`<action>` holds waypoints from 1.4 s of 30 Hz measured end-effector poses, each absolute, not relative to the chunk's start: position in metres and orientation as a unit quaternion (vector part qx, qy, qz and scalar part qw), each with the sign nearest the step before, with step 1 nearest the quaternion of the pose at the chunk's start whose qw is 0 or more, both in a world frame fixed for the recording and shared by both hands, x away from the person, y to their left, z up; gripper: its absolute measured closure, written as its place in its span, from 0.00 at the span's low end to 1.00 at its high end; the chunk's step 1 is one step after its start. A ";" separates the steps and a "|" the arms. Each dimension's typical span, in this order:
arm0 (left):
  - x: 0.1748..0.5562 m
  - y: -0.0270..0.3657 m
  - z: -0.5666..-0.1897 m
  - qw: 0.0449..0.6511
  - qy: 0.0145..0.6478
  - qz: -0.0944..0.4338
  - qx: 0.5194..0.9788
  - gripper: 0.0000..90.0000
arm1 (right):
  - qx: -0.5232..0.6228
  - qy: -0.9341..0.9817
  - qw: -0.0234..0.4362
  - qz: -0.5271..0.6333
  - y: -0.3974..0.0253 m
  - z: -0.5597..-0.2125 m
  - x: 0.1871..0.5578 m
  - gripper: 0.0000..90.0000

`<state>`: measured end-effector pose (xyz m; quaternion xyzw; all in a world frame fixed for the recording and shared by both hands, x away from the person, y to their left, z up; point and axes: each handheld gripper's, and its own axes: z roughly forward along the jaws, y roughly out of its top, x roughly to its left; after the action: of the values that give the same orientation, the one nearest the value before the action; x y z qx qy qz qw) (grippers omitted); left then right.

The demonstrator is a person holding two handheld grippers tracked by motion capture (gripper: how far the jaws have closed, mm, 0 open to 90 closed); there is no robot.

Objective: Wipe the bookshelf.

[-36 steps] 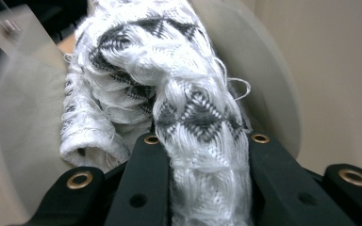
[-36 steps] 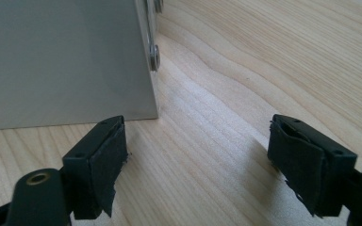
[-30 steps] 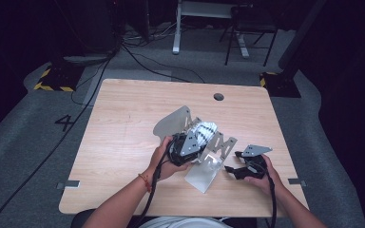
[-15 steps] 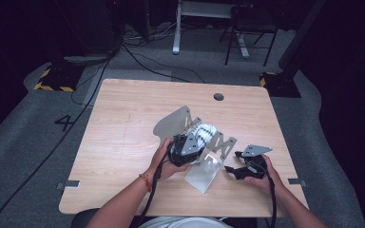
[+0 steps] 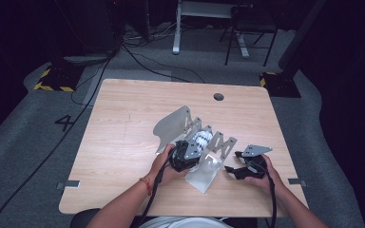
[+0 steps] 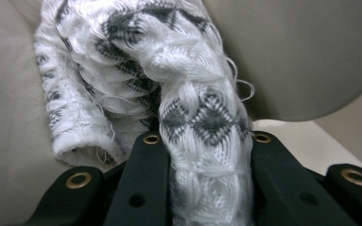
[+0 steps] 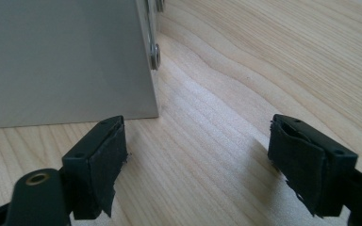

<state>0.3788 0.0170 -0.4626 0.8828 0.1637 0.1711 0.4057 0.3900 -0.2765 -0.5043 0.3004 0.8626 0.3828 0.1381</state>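
Knit sock (image 6: 202, 117) hasn't moved; our left claw (image 6: 202, 188) stays clenched on it over the metal board (image 5: 204, 173), right claw (image 7: 198, 165) released.

Left hand-held gripper (image 5: 186, 156) rests on white knit cloth (image 5: 201, 141) atop hinged metal plates (image 5: 180, 124) near the surface's (image 5: 123, 123) near edge; right hand-held gripper (image 5: 237, 170) lies beside them.

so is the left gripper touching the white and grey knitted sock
Touching. In the left gripper view, the left gripper has both black jaws pressed against the white and grey knitted sock, which fills the space between them.
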 end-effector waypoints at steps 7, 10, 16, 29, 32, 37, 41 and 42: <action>0.369 0.024 -0.440 0.442 0.166 0.183 0.862 0.87 | 0.297 0.864 0.136 0.383 -0.277 -0.504 0.390 0.22; 0.366 0.029 -0.428 0.457 0.164 0.196 0.852 0.87 | 0.297 0.864 0.136 0.383 -0.277 -0.504 0.390 0.22; 0.365 0.042 -0.413 0.473 0.171 0.207 0.839 0.86 | 0.296 0.865 0.135 0.383 -0.276 -0.504 0.390 0.22; 0.372 0.043 -0.433 0.430 0.188 0.175 0.866 0.87 | 0.297 0.864 0.135 0.383 -0.276 -0.504 0.389 0.22; 0.376 0.039 -0.446 0.412 0.192 0.167 0.875 0.87 | 0.297 0.864 0.135 0.383 -0.276 -0.504 0.389 0.22; 0.376 0.032 -0.457 0.396 0.186 0.158 0.885 0.87 | 0.295 0.864 0.137 0.384 -0.276 -0.504 0.389 0.22; 0.375 0.030 -0.456 0.402 0.180 0.159 0.884 0.87 | 0.294 0.864 0.137 0.384 -0.276 -0.504 0.389 0.22; 0.374 0.030 -0.454 0.406 0.179 0.159 0.882 0.87 | 0.294 0.864 0.137 0.384 -0.276 -0.504 0.389 0.22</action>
<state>0.3743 0.0304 -0.4544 0.8818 0.1792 0.1587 0.4063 0.3894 -0.2760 -0.5044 0.2944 0.8644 0.3840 0.1365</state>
